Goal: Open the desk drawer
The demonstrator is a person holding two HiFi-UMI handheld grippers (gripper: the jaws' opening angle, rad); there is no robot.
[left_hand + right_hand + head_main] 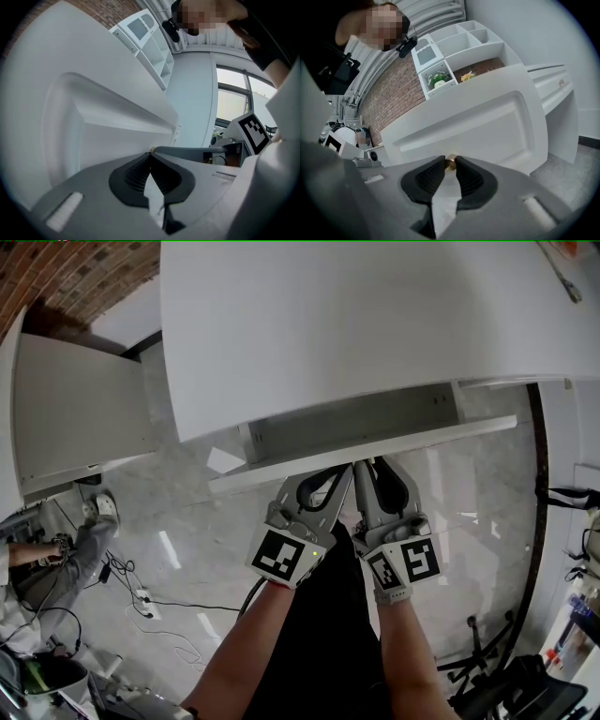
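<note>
Knob (450, 162) clamped, unseen in head view.

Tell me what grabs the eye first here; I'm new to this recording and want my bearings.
A small round brass knob, clamped by the right gripper, sits at the middle of a white panelled drawer front. In the head view, the drawer stands partly pulled out beneath the broad white desk top, with the left gripper close beside the right.
</note>
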